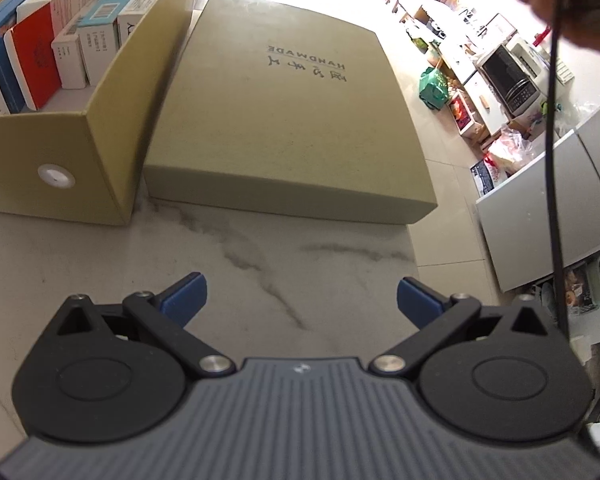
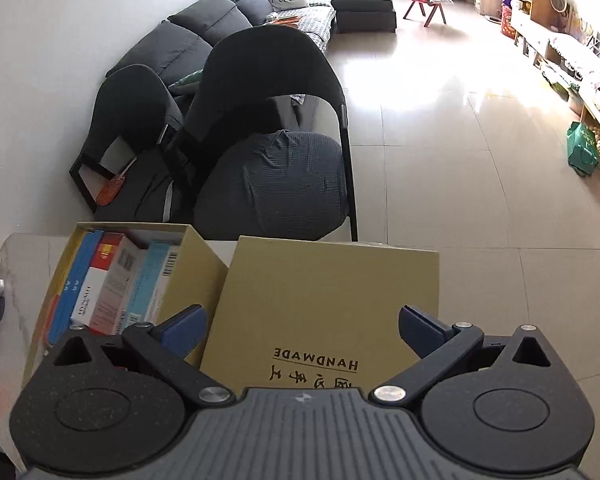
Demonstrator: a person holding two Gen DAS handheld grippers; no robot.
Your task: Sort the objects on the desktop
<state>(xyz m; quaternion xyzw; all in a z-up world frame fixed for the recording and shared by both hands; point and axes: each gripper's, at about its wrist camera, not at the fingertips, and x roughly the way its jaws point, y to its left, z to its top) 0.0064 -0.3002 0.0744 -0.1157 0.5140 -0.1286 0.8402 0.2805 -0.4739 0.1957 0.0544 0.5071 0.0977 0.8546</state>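
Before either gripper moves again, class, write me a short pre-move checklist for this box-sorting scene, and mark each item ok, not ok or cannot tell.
1. Left gripper open and holding nothing: ok.
2. Right gripper open and holding nothing: ok.
3. Lid lying flat on the marble table beside the open box: ok.
4. Small packages standing inside the open box: ok.
5. Lid fully supported by the table: cannot tell; its far right part seems to reach past the table edge.
6. Black cable clear of the left gripper: cannot tell; it hangs close on the right.

Both wrist views look down, sharing the lid (image 1: 284, 92) and open box (image 2: 140, 276).
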